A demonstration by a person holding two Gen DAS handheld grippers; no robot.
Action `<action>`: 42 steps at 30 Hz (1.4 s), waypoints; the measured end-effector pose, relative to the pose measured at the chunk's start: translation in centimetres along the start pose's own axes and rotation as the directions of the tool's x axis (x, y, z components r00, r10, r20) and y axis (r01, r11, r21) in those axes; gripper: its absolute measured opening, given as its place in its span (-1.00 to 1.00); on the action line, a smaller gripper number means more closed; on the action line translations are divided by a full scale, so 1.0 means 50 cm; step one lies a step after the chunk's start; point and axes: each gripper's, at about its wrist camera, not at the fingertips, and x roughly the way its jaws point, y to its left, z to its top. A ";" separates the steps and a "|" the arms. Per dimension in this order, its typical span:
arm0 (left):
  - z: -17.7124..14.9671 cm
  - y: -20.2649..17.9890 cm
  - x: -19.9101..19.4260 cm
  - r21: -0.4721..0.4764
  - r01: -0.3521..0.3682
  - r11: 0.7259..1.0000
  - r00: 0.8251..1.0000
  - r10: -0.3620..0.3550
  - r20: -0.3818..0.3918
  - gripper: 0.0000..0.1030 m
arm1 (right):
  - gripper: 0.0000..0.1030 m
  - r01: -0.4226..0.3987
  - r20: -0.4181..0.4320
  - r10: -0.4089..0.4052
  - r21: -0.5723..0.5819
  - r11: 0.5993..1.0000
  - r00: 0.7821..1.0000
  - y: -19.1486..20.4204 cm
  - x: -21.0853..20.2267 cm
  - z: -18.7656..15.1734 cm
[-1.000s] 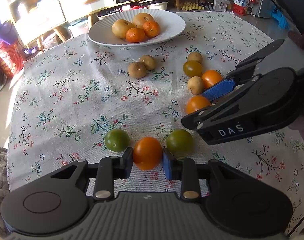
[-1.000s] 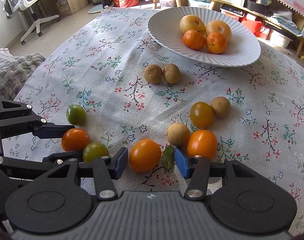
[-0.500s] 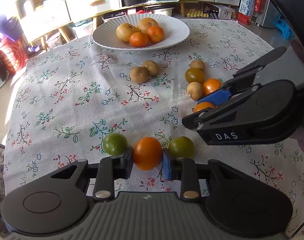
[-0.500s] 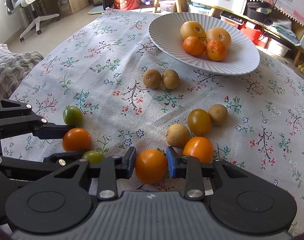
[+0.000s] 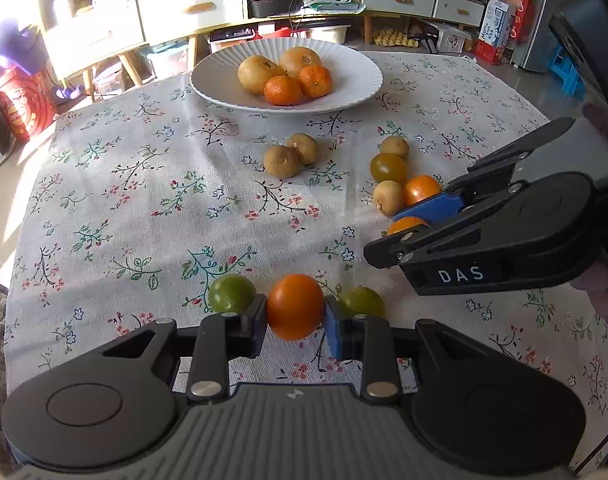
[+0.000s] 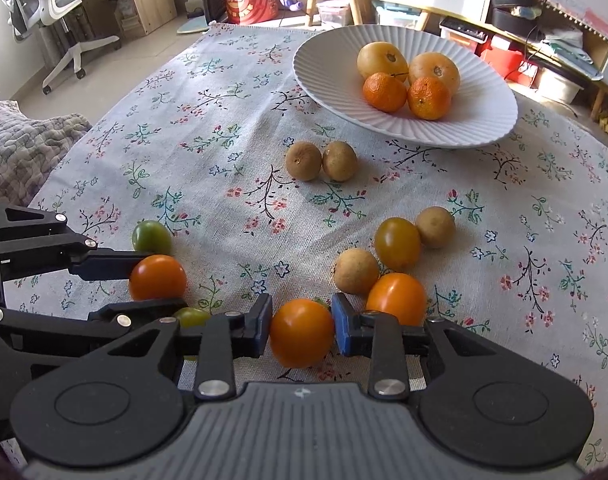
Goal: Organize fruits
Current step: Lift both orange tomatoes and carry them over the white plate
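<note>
Fruits lie scattered on the floral-clothed surface (image 5: 143,200) in a sunlit room with drawers behind. White plate (image 6: 328,60) holds four citrus fruits. Left tongs (image 5: 295,314) clench an orange tomato (image 5: 295,306); right tongs (image 6: 301,330) clench another (image 6: 301,338). A green tomato (image 6: 191,316) is partly hidden.

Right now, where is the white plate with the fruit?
The white ribbed plate stands at the far end of the floral tablecloth, upper right in the right wrist view, just beyond two small brown fruits.
</note>
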 end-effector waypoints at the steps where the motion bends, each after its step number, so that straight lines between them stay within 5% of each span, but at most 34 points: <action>1: 0.000 0.000 0.000 0.000 0.000 1.000 1.000 0.000 0.001 -0.61 | -0.44 -0.002 0.002 0.002 0.001 1.000 1.000 0.000 -0.001 0.000; 42: 0.079 -0.005 -0.012 -0.064 0.019 0.998 0.995 -0.012 0.098 -0.61 | -0.44 -0.011 0.120 -0.001 0.106 0.994 0.993 -0.055 -0.066 0.048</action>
